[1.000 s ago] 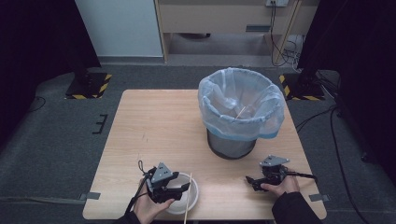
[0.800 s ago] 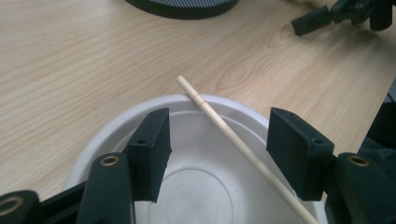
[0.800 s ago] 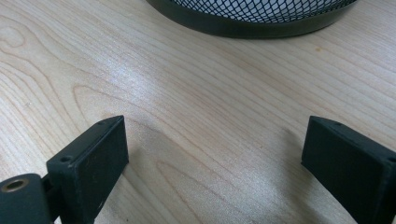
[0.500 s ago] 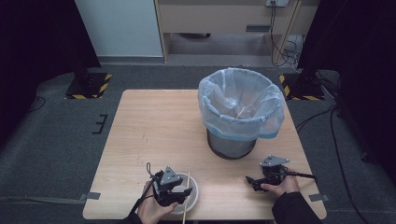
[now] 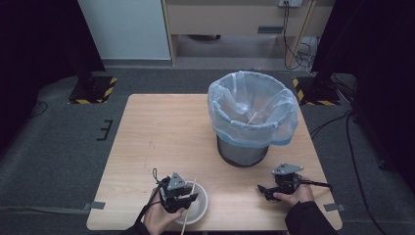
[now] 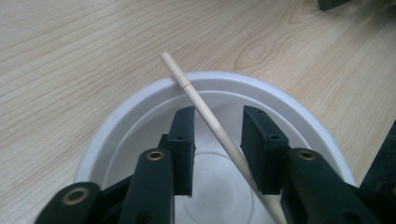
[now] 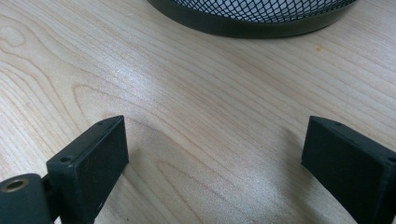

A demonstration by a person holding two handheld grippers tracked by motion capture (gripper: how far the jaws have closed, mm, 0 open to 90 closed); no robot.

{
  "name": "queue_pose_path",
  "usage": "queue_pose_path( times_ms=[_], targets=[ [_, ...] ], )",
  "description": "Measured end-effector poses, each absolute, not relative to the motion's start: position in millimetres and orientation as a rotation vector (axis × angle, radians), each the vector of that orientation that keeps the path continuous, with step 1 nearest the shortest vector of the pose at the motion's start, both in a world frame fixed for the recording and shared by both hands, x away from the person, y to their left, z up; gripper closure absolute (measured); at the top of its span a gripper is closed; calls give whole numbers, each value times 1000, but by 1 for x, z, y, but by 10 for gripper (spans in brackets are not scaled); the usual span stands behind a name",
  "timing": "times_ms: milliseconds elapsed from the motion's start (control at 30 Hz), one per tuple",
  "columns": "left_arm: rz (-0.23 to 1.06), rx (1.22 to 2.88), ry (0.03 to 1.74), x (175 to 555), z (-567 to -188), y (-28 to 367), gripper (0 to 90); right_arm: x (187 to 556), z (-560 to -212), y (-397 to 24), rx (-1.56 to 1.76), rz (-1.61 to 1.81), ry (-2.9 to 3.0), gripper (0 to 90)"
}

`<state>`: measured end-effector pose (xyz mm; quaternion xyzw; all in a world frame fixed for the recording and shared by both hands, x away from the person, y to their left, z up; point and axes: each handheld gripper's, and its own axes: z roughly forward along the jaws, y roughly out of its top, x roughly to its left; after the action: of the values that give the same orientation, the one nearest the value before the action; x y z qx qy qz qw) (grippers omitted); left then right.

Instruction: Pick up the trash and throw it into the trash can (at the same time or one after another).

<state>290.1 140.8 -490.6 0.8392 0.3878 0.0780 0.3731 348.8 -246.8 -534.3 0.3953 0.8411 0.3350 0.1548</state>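
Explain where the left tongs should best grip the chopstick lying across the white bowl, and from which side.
Grip the chopstick along its bare middle span over the white bowl, coming down from above with a pad on each side. It bridges the rim slantwise, so its middle hangs free. The left tongs, which have just been closing, already straddle it there.

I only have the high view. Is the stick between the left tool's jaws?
Observer: Yes. In the left gripper view the stick lies across the bowl and runs between the jaws of the left tool. They have just been closing, but a gap shows on one side.
Operator: And the right tool?
Observer: The right tool is wide open over bare table, with nothing between its jaws.
Operator: What's ahead of it?
Observer: The bin. Its wall is black mesh above a solid rim at the base.
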Motion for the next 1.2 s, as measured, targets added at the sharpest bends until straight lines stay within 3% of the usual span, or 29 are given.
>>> queue_pose_path(
  times_ms=[567, 1200],
  targets=[
    [172, 2167, 1012, 292, -490, 142, 832, 349, -534, -247, 1132, 960, 2411, 73],
    [178, 2112, 992, 290, -477, 145, 851, 349, -534, -247, 1136, 958, 2411, 73]
  ],
)
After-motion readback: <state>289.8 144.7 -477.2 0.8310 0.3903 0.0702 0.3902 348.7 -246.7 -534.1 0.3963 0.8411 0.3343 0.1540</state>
